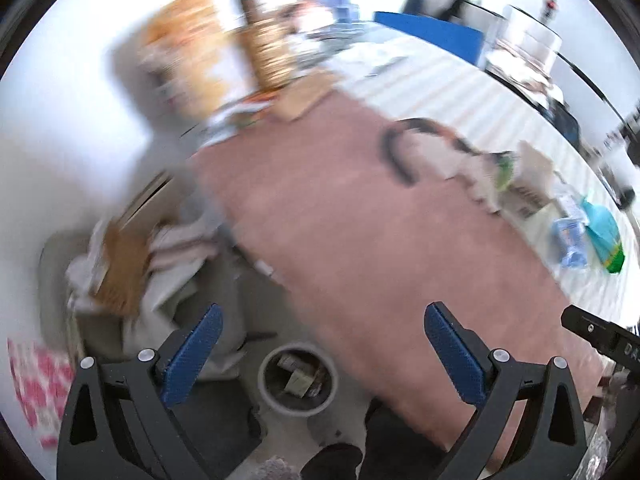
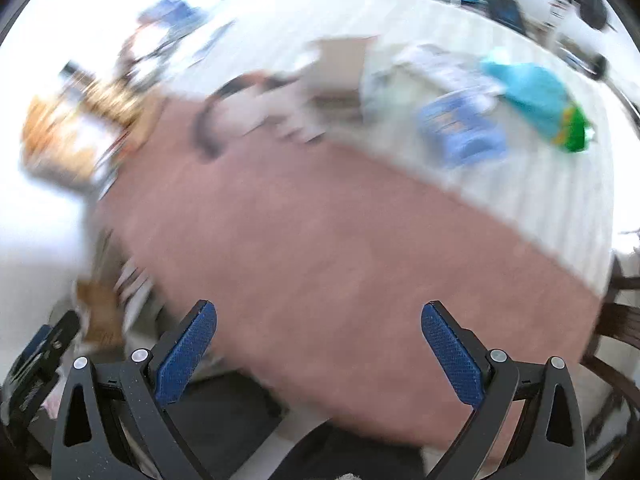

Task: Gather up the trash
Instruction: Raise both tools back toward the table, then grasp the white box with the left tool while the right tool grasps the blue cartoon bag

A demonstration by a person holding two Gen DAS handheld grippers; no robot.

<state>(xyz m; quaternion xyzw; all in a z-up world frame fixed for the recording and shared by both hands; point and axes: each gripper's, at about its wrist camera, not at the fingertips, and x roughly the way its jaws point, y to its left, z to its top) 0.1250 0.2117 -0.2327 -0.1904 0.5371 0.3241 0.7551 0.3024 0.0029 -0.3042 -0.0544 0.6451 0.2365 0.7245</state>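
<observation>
Trash lay in two places. A teal-and-green bag [image 1: 604, 236] and a blue-labelled plastic bottle [image 1: 570, 236] sat side by side on the white striped cloth [image 1: 440, 92] at the far right of the table, with a cardboard box [image 1: 528, 184] just beside them. More scraps sat inside the round grey bin [image 1: 298, 380] on the floor, below the table's near edge. The pinkish-brown tabletop [image 1: 360, 220] filled the middle of both views.

Left gripper [image 1: 320, 356] hovered above the bin, blue pads spread wide, nothing between them. Right gripper [image 2: 318, 354] hung over the tabletop's near edge, jaws likewise wide apart and empty. From the right wrist the bag [image 2: 540, 100] and bottle [image 2: 460, 128] showed well apart from the fingers. Both views were heavily motion-blurred; the clutter at the far left could not be identified.
</observation>
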